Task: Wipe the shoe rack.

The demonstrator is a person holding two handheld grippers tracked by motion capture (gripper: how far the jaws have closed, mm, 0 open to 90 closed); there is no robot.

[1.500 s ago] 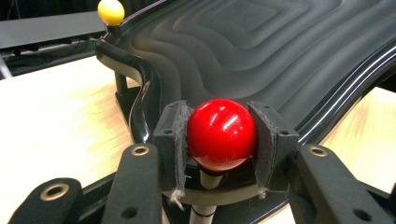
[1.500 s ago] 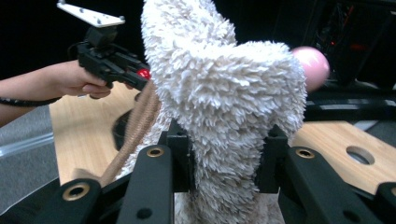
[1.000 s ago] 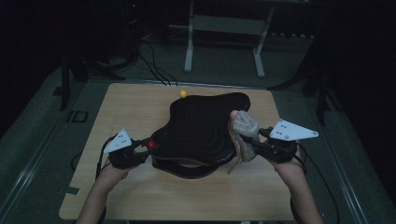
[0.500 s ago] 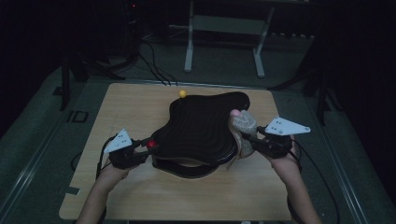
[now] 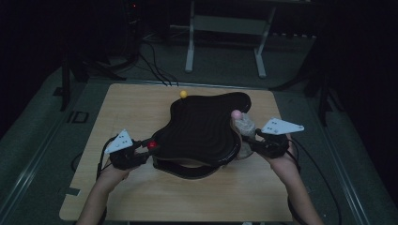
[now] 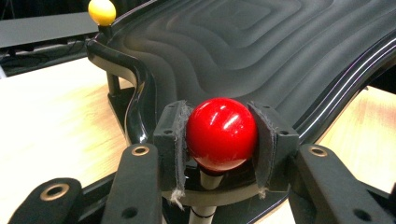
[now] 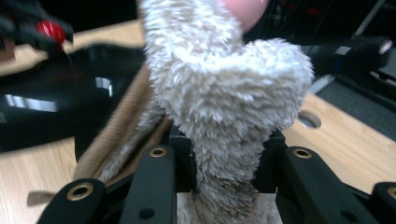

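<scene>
Left gripper view: jaws clamp red ball (image 6: pixel 221 133).

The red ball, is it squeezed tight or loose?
Squeezed. In the left gripper view, both fingers of the left gripper press against the sides of the red ball.

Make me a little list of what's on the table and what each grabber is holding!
table: light wooden top
big thing: black wavy tray on a stand, near the middle
left gripper: shut on the red ball, a knob on a stick at the tray's edge
right gripper: shut on the fluffy beige cloth, beside the tray's right edge
yellow ball: another knob at the tray's far edge, untouched
pink ball: just above the cloth
</scene>
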